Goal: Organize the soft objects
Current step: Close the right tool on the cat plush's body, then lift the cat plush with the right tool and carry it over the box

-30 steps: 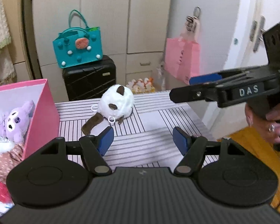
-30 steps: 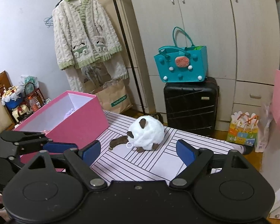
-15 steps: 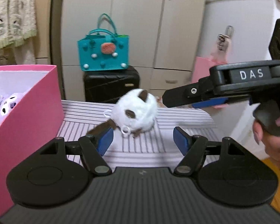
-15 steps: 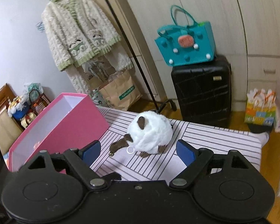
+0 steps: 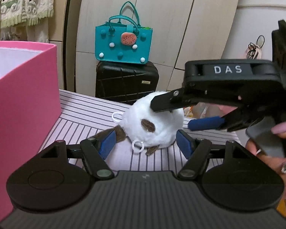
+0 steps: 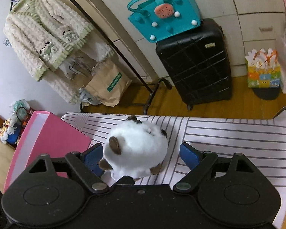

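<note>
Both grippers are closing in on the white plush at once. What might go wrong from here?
1. The right gripper and left gripper, both open, straddle the same white plush; they may collide or tug against each other.
2. The plush's round body looks wider than a firm bite, so it may squirt out.
3. Its white ring or brown tail could snag a finger, or the pink box rim on the way in.

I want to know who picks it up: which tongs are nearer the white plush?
Right. The right tongs are open and straddle the white plush from above. The left tongs are open too, low at its near side, not yet around it.
</note>
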{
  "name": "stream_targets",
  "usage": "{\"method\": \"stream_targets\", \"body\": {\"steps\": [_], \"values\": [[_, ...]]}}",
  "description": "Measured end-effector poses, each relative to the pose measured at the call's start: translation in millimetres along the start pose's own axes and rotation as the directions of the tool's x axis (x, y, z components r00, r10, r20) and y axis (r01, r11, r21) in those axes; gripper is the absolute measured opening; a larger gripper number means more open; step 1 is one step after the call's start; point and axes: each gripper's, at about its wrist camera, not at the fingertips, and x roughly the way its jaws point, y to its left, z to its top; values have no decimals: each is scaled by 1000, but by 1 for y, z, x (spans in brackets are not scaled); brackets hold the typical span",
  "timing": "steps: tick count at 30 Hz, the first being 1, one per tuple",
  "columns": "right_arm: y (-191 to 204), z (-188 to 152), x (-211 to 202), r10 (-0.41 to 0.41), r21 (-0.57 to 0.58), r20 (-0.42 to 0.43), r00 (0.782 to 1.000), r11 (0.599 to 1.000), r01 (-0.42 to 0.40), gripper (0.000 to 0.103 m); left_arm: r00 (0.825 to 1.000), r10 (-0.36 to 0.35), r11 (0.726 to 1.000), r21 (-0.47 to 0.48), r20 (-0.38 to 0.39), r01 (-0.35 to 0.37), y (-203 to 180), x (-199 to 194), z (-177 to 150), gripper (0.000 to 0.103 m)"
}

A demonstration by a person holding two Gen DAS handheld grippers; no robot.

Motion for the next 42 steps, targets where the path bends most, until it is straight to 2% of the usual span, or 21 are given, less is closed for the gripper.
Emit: {"method": "stream_targets", "body": {"steps": [6,7,9,15,21,28,38,42], "values": [[-3,6,8,48,36,11,999,998,-48,90,1000,-17,999,-42,-21,16,4,10,2,68],[-5,6,10,49,44,7,999,998,-49,88,999,-21,998,-52,-26,19,5,11,1,69],[-6,5,12,32,55,5,999,998,-32,73,999,-28,997,-72,-41,25,7,15,-1,69],[-14,-1,4,65,105,11,998,992,-66,64,998,-49,995,-93,-47,45,10,21,0,70],[-23,-10,-1,115,168,-9,993,979,-112,63,991,-125,990,-76,-43,121,8,19,-4,70],[-21,-21,-11,113,164,-15,994,981,-109,62,988,-146,988,-52,-59,143,4,15,-4,68],[-17,-39,-30,112,138,-46,993,985,-105,62,975,-178,984,-27,-134,176,-1,-9,-9,65],[-7,-50,-40,97,100,-59,994,991,-91,63,962,-205,979,-42,-182,200,2,-21,-9,64]]}}
